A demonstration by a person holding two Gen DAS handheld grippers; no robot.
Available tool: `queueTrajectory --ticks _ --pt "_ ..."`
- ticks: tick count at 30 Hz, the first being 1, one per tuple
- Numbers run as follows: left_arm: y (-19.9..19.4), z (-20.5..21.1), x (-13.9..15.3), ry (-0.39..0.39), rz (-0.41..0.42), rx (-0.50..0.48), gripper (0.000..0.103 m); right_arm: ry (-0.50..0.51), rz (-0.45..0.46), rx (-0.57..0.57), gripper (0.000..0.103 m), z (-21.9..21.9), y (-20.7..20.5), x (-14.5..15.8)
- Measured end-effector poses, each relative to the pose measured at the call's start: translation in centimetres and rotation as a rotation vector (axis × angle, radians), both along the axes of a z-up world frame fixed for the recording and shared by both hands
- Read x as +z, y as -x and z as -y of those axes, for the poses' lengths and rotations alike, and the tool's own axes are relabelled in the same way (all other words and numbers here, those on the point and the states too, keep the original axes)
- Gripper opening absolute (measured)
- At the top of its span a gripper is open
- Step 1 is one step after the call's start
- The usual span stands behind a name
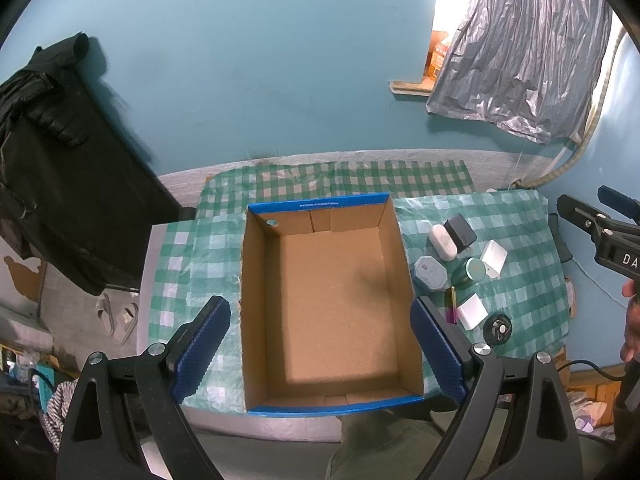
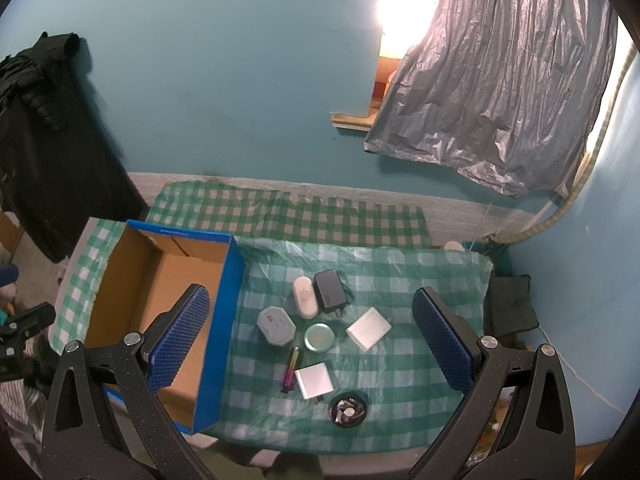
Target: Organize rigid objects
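Pen (image 2: 291,369) upright in view, between octagonal tin (image 2: 276,325) and white charger (image 2: 314,380).

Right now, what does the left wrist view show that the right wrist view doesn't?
Only the left wrist view shows the whole floor of the box, bare cardboard, plus sandals on the ground and the person's hand holding the right claw.

Only the right wrist view shows the box's blue outer wall and the dark cushion past the table's right edge.

Both show open claws, left and right, the checked cloth and the same cluster: black charger, round tin, pen.
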State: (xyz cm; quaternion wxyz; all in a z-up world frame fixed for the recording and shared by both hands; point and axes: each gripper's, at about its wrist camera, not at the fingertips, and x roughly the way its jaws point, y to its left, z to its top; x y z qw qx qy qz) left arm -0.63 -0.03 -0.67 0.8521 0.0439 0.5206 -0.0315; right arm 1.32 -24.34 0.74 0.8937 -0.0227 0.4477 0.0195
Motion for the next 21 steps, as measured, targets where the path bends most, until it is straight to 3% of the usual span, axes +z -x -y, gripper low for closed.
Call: queueTrajectory --ticks 4,6,15,21 --pt "0.1 -0.1 -0.7 -0.012 -0.020 0.005 0.092 -0.011 -0.014 0.004 0.102 -0.1 0.3 -1.2" --pt "0.0 -0.5 -1.4 -0.025 -0.041 0.016 0.092 -0.032 -0.041 0.008 0.102 0.1 0.8 -4.0" --pt "-0.4 -4.0 -5.5 -0.113 -0.129 0.064 0.092 -0.052 -0.164 -0.015 0.102 2.6 0.4 -6.9" --pt "-0.6 -7.2 -8.6 -0.099 -0.197 0.115 0.087 -0.051 -0.266 -0.063 0.102 5.2 -0.1 -10.6"
